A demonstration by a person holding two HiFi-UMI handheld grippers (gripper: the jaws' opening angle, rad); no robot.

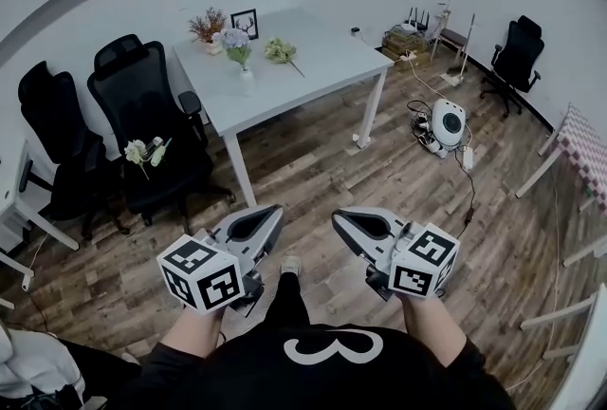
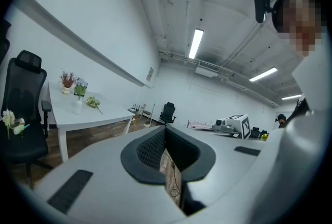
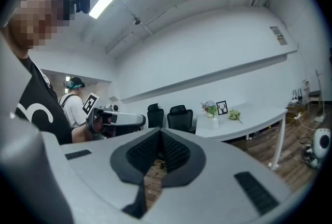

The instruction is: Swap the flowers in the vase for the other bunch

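Observation:
A small white vase with purple-blue flowers stands on the white table, far ahead of me. A second bunch with pale green blooms lies flat on the table just right of the vase. A third bunch, white and cream, rests on the seat of a black office chair. My left gripper and right gripper hover close to my body over the wooden floor, both shut and empty. The left gripper view shows the vase and the lying bunch in the distance.
A potted dried plant and a framed deer picture stand at the table's back edge. A second black chair is at the left. A round white device with cables lies on the floor right of the table.

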